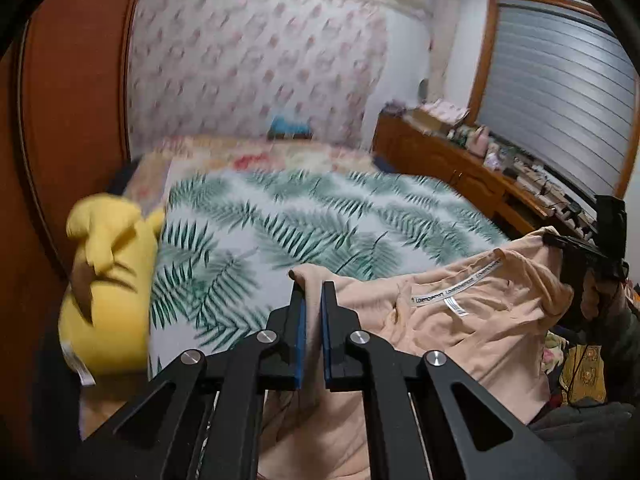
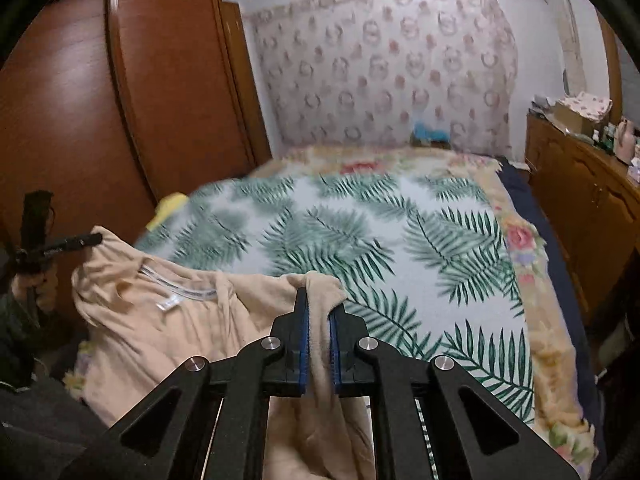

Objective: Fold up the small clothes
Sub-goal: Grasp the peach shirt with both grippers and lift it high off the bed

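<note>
Your left tongs (image 1: 313,286) are pinching one top corner of the peach shirt (image 1: 460,320); your right tongs (image 2: 320,300) pinch the other corner. Fabric sits between the blue pads (image 2: 305,344) on both. The shirt hangs stretched between the two, neck label (image 1: 456,306) facing you, lifted over the near edge of the bed with the palm-leaf cover (image 2: 380,232). A yellow plush toy (image 1: 108,280) lies at the bed's left edge, beside the wooden wardrobe (image 2: 120,100). Background is motion-blurred.

Palm-leaf sheet (image 2: 360,232) covers the bed; yellow plush toy (image 1: 108,280) beside the wooden wardrobe (image 2: 100,100)
</note>
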Tool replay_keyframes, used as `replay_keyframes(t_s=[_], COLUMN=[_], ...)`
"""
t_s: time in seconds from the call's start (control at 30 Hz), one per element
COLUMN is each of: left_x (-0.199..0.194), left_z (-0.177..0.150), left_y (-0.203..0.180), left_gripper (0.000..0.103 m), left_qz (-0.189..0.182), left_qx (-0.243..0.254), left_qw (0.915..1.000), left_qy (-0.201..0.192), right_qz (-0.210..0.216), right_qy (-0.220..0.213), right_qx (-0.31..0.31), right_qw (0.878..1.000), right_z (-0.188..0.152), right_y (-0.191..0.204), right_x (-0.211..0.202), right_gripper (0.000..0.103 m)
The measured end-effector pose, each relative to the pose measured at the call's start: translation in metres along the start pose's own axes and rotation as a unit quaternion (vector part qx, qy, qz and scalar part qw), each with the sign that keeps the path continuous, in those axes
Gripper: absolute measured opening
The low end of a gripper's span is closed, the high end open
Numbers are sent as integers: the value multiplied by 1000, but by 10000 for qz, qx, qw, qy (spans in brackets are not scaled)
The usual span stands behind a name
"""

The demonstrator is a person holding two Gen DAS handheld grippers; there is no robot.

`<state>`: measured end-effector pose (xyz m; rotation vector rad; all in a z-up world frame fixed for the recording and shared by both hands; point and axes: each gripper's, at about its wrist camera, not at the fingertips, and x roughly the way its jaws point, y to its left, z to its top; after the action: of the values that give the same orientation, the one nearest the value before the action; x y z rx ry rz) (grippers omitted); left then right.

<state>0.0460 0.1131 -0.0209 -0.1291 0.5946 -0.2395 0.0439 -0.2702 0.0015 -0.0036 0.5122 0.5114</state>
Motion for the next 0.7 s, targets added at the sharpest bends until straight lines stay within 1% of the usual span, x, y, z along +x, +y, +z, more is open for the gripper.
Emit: replay_keyframes(t_s=[0.17, 0.3, 0.37, 0.4, 0.47, 0.57, 0.7], left_x=[-32, -60, -73, -75, -74, -74, -90], left_z=[6, 18, 27, 30, 35, 39, 44], left_y=[-11, -21, -24, -26, -23, -18, -26], left_gripper=[7, 7, 7, 7, 7, 7, 7], left_qz=[-89, -99, 6, 128, 317, 264, 188], left_qx=[-17, 42, 105, 212, 280, 196, 290], left_qw=[9994, 9974, 9955, 9944, 9931, 9929, 9895], left_qy=[-340, -719, -945, -1031, -1097, -1144, -1407], right_qz=[-29, -105, -114, -119, -138, -127, -142], right_qy=[-415, -768, -975, -1052, -1148, -1234, -1442], right_qx=[6, -66, -93, -116, -153, -170, -353], right_qw=[9991, 9970, 9951, 9943, 9932, 9921, 9888], right_z=[-1, 1, 2, 3, 3, 0, 2], right_y=[8, 16, 18, 19, 21, 24, 36], right_x=[-44, -82, -101, -109, -118, -127, -138], right_gripper=[8, 8, 8, 8, 8, 8, 8])
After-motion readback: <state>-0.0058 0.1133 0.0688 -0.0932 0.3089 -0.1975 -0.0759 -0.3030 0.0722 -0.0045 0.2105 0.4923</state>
